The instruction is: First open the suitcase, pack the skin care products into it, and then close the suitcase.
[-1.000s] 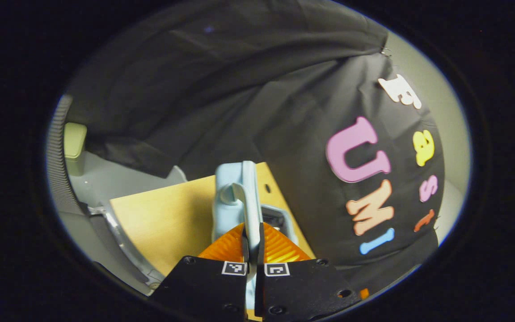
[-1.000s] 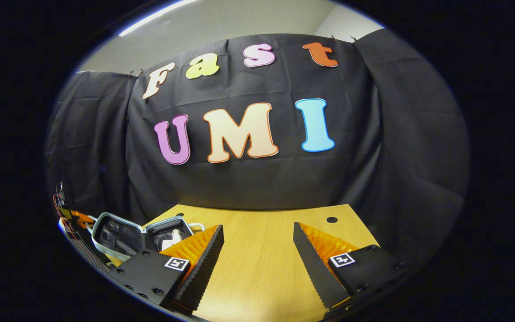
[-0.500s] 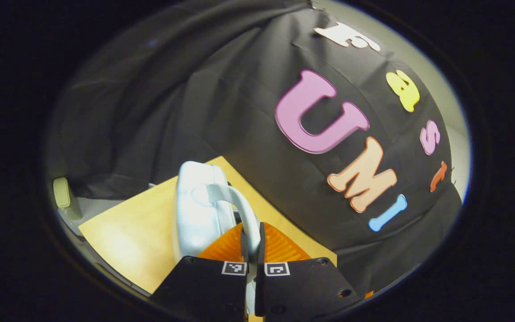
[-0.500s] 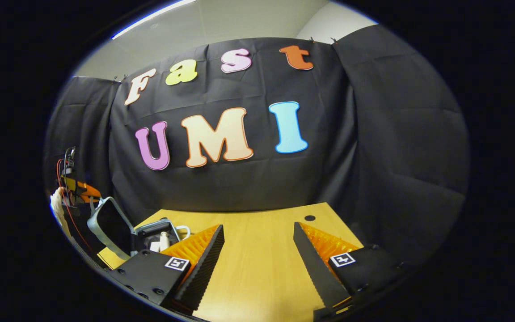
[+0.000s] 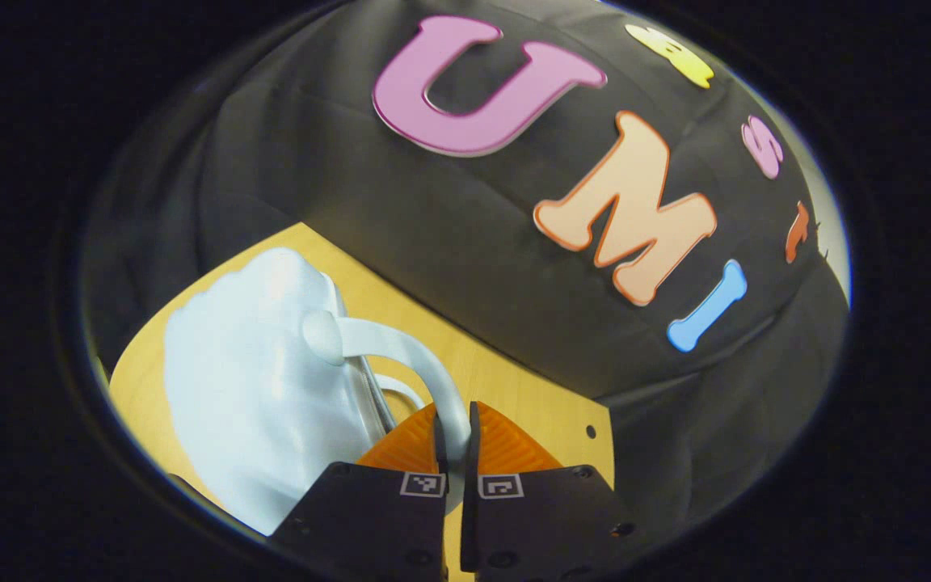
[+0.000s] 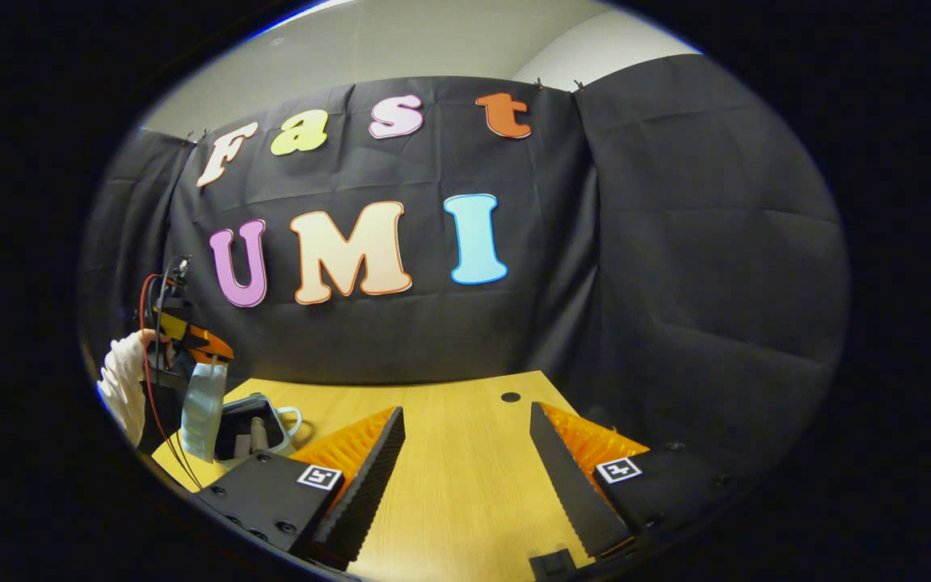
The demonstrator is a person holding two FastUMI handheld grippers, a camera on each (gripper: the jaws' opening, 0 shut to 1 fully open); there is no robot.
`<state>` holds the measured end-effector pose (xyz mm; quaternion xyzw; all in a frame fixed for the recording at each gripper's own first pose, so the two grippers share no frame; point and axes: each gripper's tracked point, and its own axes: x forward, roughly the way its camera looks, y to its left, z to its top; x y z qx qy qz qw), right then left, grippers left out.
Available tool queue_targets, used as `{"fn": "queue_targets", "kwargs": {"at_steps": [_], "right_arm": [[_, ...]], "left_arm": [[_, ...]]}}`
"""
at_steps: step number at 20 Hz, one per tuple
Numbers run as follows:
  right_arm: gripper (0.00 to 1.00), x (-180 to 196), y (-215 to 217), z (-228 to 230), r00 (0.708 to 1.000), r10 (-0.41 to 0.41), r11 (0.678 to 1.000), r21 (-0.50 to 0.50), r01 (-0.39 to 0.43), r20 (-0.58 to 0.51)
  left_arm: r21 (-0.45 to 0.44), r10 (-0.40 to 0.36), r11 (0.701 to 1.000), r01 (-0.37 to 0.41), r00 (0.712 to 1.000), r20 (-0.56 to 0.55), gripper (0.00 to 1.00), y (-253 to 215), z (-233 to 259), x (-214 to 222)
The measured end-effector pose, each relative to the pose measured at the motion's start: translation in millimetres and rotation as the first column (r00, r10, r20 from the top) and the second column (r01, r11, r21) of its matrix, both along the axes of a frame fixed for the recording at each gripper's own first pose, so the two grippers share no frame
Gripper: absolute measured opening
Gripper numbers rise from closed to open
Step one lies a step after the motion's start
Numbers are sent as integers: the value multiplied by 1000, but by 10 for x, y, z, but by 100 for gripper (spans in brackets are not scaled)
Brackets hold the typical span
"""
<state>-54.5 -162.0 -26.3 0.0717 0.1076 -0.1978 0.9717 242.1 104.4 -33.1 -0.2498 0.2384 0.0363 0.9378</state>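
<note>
A light wooden table stands against the black cloth wall of the booth, and on its left end sits the small pale blue suitcase. In the left gripper view its rounded lid lies close below the camera, and the left gripper is clamped narrowly on the lid's pale handle, both fingers pressing the strap between them. The right gripper view shows that lid standing roughly upright over the open base, held up by a white-gloved hand with the left gripper. Inside the base a few small upright items are visible, probably the skin care products, though they are too small to tell apart. The packing appears done, so the step in hand is judged to be the closing: the next move calls for carrying the lid over and down until it meets the base squarely, then letting go of the handle. The right gripper hovers wide open and holding nothing above the bare middle of the table, well apart from the case.
</note>
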Motion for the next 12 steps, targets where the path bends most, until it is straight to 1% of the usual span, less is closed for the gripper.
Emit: {"fn": "queue_targets", "kwargs": {"at_steps": [3, 4, 5, 6, 7, 8, 9, 10, 12], "right_arm": [[98, 26, 35, -11, 1000, -9, 1000, 18, 9, 13], [95, 34, 46, -11, 1000, -14, 1000, 27, 13, 18], [98, 35, 56, -20, 1000, -16, 999, 36, 15, 25], [98, 45, 72, -19, 999, -15, 999, 42, 14, 30], [95, 60, 85, -28, 999, -10, 999, 46, 8, 31], [98, 77, 103, -55, 1000, -1, 999, 48, -1, 22], [98, 85, 120, -83, 1000, 10, 999, 42, -10, 13], [98, 103, 130, -86, 1000, 19, 999, 31, -19, 9], [98, 161, 191, -110, 999, 50, 998, 33, -51, 4]], "left_arm": [[24, -24, 999, 27, 993, -113, 0, -224, -536, 321], [26, -34, 999, 38, 988, -151, 1, -291, -709, 404], [29, -39, 999, 45, 981, -188, 1, -333, -869, 460], [38, -38, 998, 47, 975, -219, 5, -360, -983, 488], [49, -36, 998, 49, 969, -243, 4, -360, -1078, 516], [55, -34, 997, 50, 963, -267, 6, -351, -1143, 493], [66, -29, 997, 50, 959, -282, 10, -334, -1165, 477], [84, -23, 995, 48, 960, -278, 11, -308, -1146, 452], [108, 4, 994, 22, 972, -234, 40, -202, -937, 393]]}}
